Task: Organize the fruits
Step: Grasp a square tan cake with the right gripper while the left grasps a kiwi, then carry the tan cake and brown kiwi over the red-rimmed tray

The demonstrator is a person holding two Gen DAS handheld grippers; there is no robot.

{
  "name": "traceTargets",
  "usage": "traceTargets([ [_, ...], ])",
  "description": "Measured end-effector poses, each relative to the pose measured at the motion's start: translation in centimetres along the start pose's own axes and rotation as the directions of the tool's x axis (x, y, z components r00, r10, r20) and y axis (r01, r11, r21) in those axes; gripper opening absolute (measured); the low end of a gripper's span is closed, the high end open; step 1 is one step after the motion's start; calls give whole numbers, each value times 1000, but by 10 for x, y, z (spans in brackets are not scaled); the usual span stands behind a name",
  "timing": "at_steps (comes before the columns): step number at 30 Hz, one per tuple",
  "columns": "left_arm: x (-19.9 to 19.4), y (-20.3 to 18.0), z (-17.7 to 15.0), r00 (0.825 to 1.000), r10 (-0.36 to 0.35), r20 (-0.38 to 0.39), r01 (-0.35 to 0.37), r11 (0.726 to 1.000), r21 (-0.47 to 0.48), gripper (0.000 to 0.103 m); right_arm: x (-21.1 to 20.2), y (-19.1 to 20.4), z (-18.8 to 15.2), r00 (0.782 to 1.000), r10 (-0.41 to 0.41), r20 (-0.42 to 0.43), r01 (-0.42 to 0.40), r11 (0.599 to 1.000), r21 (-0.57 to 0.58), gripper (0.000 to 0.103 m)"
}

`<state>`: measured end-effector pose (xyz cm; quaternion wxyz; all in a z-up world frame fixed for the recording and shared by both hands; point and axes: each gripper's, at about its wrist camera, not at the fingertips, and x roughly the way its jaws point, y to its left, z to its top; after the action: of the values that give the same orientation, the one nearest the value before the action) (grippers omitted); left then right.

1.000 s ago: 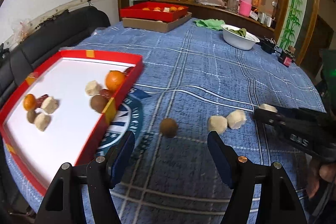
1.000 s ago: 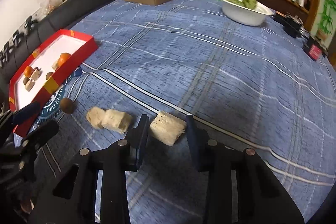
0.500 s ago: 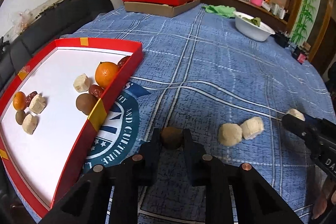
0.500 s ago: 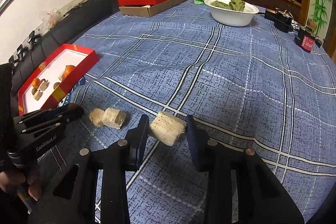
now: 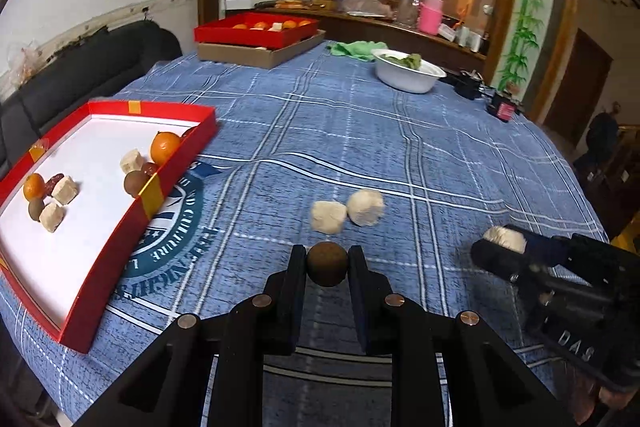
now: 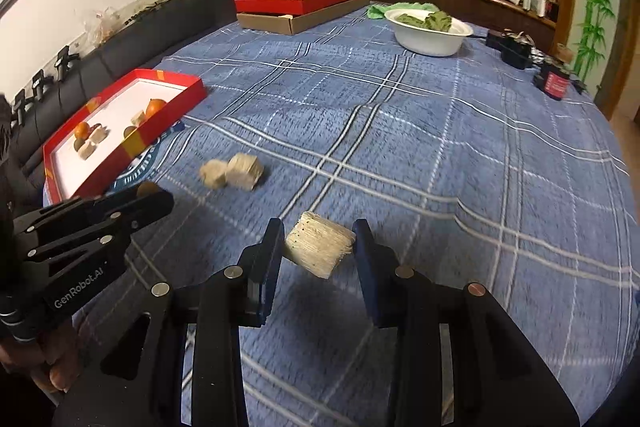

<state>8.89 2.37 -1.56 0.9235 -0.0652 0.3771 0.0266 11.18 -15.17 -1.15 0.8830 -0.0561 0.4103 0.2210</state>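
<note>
gripping: the left gripper (image 5: 327,263) is clenched on a brown ball (image 5: 327,264), pads pressed to both sides of it, above the blue checked cloth (image 5: 400,155)
right gripper (image 6: 318,247): clamped on a pale layered block (image 6: 320,243), held tilted between the pads, clear of the cloth
seen across: from the left wrist, the right gripper shows at the right edge with the pale block at its tip; from the right wrist, the left gripper shows at the lower left with a hand (image 6: 56,367) under it
loose pieces: two pale blocks (image 5: 347,211) lie touching each other on the cloth, just beyond the brown ball and between the two grippers
cloth print: a round teal emblem (image 5: 176,227) shows beside the near tray, partly under it
near tray (image 5: 120,251): red rim, white floor, at the left; it holds two oranges (image 5: 165,147), three pale cubes (image 5: 64,190), brown balls and small dark red fruits, in two loose clusters
further back: a white bowl (image 5: 404,77) with green leaves stands at centre right, a green rag (image 5: 352,50) just behind it
far edge: a second red tray (image 5: 256,30) with oranges rests on a brown cardboard box (image 5: 260,53)
right edge: small dark devices (image 6: 516,49) sit near the table's rim
background: a dark sofa (image 5: 80,75) runs along the left wall; a cluttered counter with a pink bottle (image 5: 430,15) stands behind the table
</note>
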Motion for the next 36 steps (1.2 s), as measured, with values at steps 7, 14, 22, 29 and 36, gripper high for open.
traceTargets([
  [7,10,5,-8,999,36,-6,-36,999,-26,20,-4,2,-7,1000,15,15,-16,999,28,34],
  [14,11,0,-10,999,54,5,-54,999,-2,20,-6,2,-8,999,16,30,-17,999,40,34],
  [22,10,1,-12,998,60,11,-60,998,-4,20,-7,6,-8,999,-4,36,4,1000,20,34],
  [29,10,3,-12,998,54,10,-54,998,-8,20,-8,10,-8,999,-24,38,23,1000,3,34],
  [36,9,4,-13,999,48,15,-48,999,-15,20,-8,10,-8,998,-39,39,39,999,7,34],
])
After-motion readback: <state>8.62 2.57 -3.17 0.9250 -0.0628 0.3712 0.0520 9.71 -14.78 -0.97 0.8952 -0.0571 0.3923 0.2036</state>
